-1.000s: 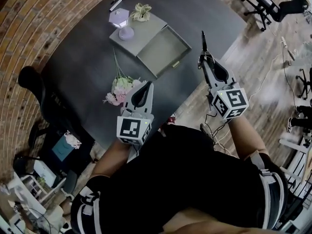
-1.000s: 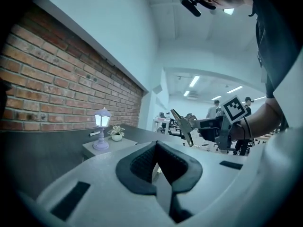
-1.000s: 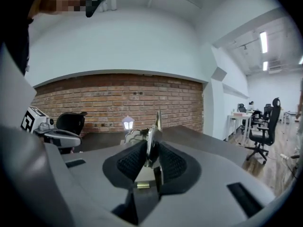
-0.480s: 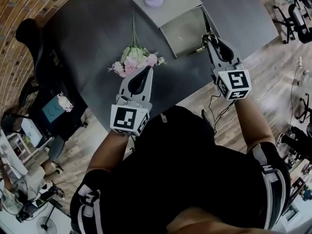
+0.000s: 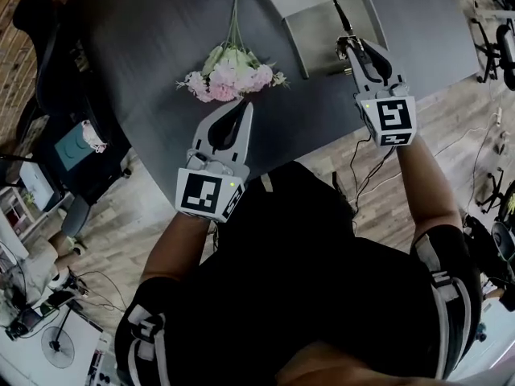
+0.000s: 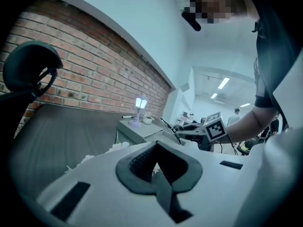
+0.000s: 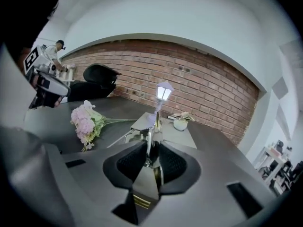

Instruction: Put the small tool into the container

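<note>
Brick wall (image 7: 203,79) backs a dark grey table (image 5: 145,47). On it a grey container (image 5: 318,39) sits with its open tray towards the person. A bunch of pink flowers (image 5: 229,71) lies on the table to the tray's left, apart from it.

The right gripper (image 5: 348,45) has its 2 jaws clamped on the small tool (image 5: 339,16), a slender dark-tipped piece that sticks out forward past the fingertips. In the head view the tool lies across the tray's near right part. It seems to be held above the tray rather than resting in it, though no view shows how high.

The left gripper (image 5: 245,104) has its jaws drawn together on nothing, and its tip is just short of the flower heads.

The task looks to be at the carry-in step, with the tool brought to the container but not yet let go. The next move probably calls for lowering the tool past the tray's near wall and bringing it close to the tray floor. Only then should the jaws part, since so thin a piece could roll or bounce if dropped from higher up.
</note>
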### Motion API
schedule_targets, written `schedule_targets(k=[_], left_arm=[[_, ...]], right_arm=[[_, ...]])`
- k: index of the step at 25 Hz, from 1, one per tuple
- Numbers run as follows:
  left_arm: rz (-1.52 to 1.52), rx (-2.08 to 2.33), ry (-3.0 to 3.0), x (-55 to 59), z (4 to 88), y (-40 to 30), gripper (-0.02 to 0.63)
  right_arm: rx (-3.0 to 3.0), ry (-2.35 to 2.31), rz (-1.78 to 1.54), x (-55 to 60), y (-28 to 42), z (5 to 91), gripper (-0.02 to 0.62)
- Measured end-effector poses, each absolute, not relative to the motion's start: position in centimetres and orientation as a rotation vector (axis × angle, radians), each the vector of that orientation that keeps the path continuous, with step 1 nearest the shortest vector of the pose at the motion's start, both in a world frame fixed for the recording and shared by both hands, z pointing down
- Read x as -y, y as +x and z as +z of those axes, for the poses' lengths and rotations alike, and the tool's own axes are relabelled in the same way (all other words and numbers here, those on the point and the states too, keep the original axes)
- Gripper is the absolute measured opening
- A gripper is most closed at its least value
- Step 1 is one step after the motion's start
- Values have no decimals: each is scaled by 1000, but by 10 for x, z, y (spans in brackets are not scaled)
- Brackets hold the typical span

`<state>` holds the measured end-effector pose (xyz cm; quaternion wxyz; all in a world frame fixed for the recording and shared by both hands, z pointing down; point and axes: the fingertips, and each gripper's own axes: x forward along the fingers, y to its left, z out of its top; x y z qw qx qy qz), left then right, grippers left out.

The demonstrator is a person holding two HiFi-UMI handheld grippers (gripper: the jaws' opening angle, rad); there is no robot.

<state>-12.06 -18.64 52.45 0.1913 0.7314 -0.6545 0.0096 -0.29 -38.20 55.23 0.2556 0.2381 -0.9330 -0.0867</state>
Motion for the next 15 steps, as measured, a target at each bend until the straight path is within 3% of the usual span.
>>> schedule_targets(k=[15], left_arm=[[-6, 1880, 1980, 170, 544, -131, 9]], right_arm=[[2350, 309, -564, 364, -25, 616, 86]])
